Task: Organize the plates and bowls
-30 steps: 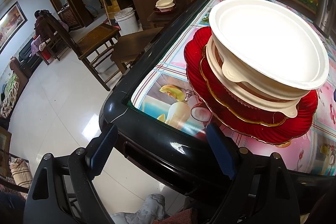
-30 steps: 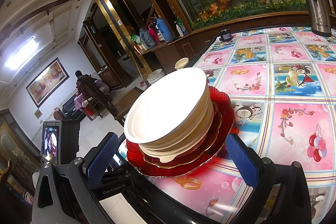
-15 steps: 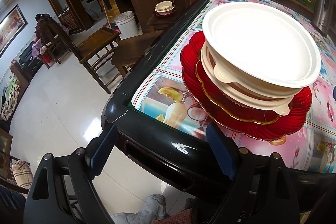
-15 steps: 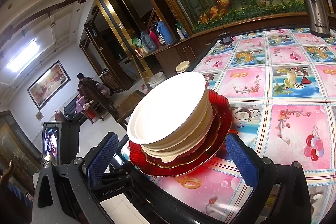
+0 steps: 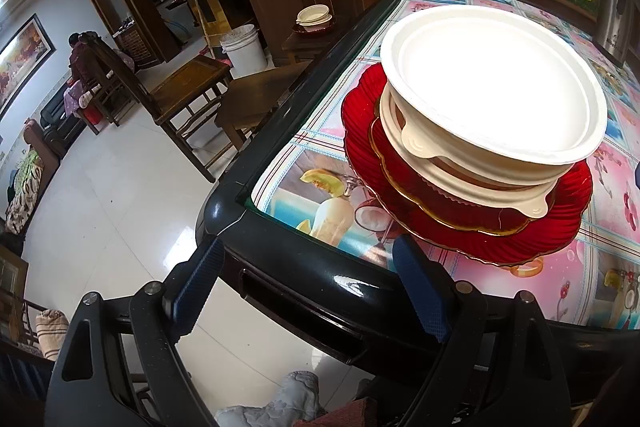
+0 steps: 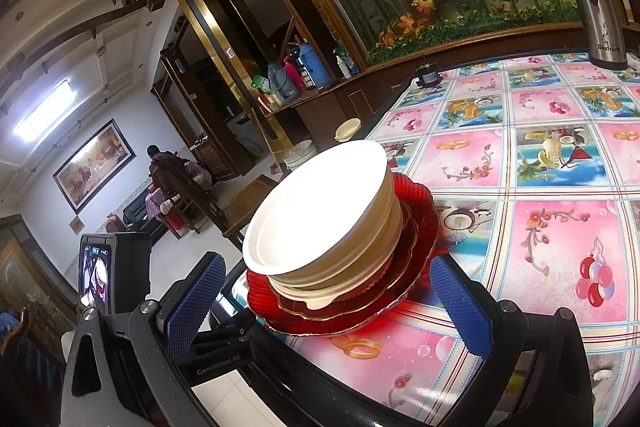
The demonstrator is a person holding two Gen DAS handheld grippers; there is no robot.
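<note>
Here both claws stand wide open and empty: the left claw (image 5: 304, 281) hangs over the worktop (image 5: 312, 291) edge, the stack just ahead and to its right; the right claw (image 6: 326, 289) has it right ahead. White bowls (image 6: 320, 211) sit nested on red plates (image 6: 420, 227). Probably best to take the top bowl by its rim, lifting straight up so the plates don't shift

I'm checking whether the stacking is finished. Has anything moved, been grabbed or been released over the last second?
Nothing was taken hold of or let go. The left hand-held gripper and right hand-held gripper stay open and empty. The white bowls still sit stacked on the red plates at the table corner; only the framing drifts slightly.
</note>
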